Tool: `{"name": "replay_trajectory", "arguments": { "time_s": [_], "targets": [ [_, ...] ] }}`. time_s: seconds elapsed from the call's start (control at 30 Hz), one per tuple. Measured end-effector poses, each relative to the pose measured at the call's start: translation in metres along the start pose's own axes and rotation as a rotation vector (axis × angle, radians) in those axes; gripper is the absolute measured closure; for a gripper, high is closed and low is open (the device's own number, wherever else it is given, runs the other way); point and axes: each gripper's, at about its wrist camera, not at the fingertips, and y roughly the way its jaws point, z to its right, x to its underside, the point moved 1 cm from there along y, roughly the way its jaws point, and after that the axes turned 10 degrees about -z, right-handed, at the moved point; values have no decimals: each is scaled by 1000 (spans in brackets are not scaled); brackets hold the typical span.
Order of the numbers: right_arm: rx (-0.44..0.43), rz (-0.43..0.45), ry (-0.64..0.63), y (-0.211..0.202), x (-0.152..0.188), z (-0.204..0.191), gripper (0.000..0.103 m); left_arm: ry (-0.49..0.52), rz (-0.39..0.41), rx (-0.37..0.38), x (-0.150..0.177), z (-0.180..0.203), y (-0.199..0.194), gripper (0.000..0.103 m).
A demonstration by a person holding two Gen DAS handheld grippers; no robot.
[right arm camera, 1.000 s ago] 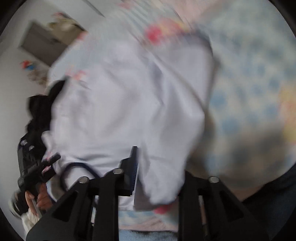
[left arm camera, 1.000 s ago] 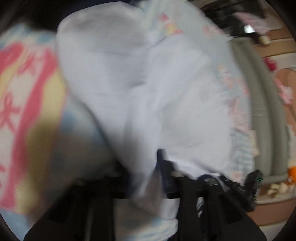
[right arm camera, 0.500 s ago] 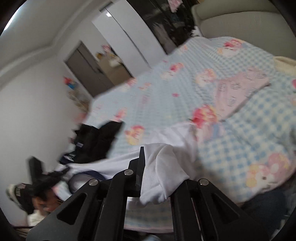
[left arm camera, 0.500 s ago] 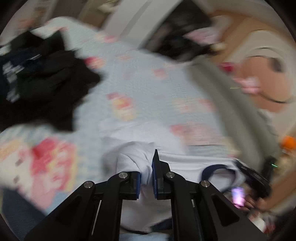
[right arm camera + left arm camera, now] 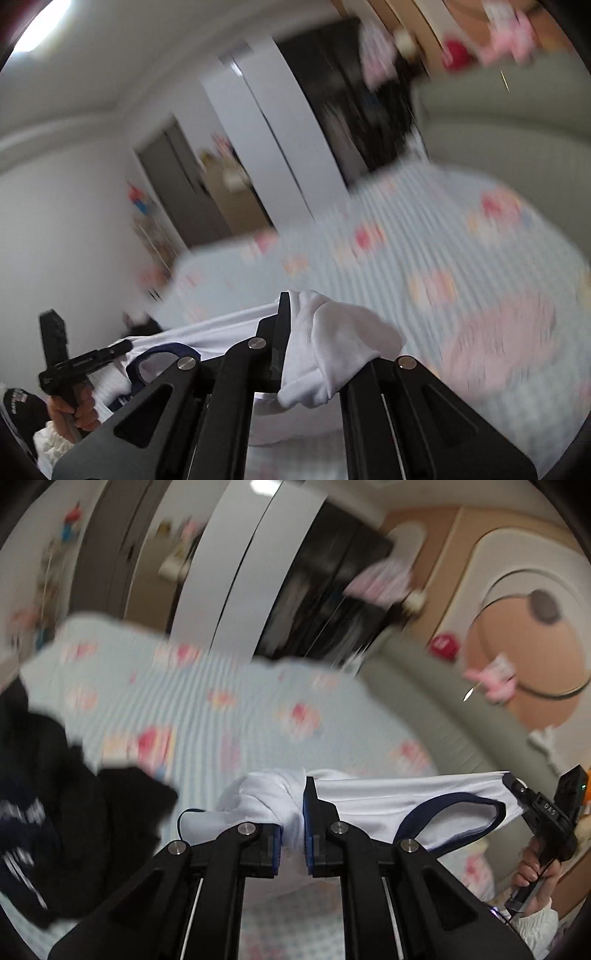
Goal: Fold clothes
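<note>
While both grippers pinch it, the white knit shirt with a navy-trimmed collar (image 5: 384, 805) hangs stretched between them above the pale blue checked bedspread with pink prints (image 5: 229, 716). Left gripper (image 5: 292, 834) and right gripper (image 5: 295, 354) jaws clamp bunched shoulder fabric. Dark crumpled clothes (image 5: 62, 812) lie at the bed's left.

Indoor lighting is even and moderately bright. A ceiling light (image 5: 40, 27) glares at the right view's upper left. Heavy motion blur smears the bed (image 5: 229, 716) and the wardrobe (image 5: 354, 107); both claws are sharp. Fisheye bending and dark vignetting mark the edges.
</note>
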Motion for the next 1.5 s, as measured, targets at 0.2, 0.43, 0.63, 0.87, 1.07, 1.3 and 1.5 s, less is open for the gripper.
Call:
{"name": "replay_trajectory", "arguments": {
  "time_s": [0.2,0.43,0.63,0.87,1.07,1.3,1.5],
  "targets": [
    [-58,79,-39,-44,3,-27,100,25,17,3,13,6,-22,93],
    [-17,-120,87,6,123,17,99,-106,-272,-42,136,-56,70,92],
    [139,-478,217,105,281,91,99,-285,-610,-110,283,-133,171,89],
    [105,-614,331,130,356,122,87,-440,-523,39,337,-150,153,56],
    [6,-617,314,109,359,97,73,-467,-478,92,369,-134,133,55],
    [1,-635,403,126,374,93,70,-566,-476,124,375,-139,148,57],
    [83,-642,327,138,376,78,86,-475,-567,13,371,-126,165,95]
  ]
}}
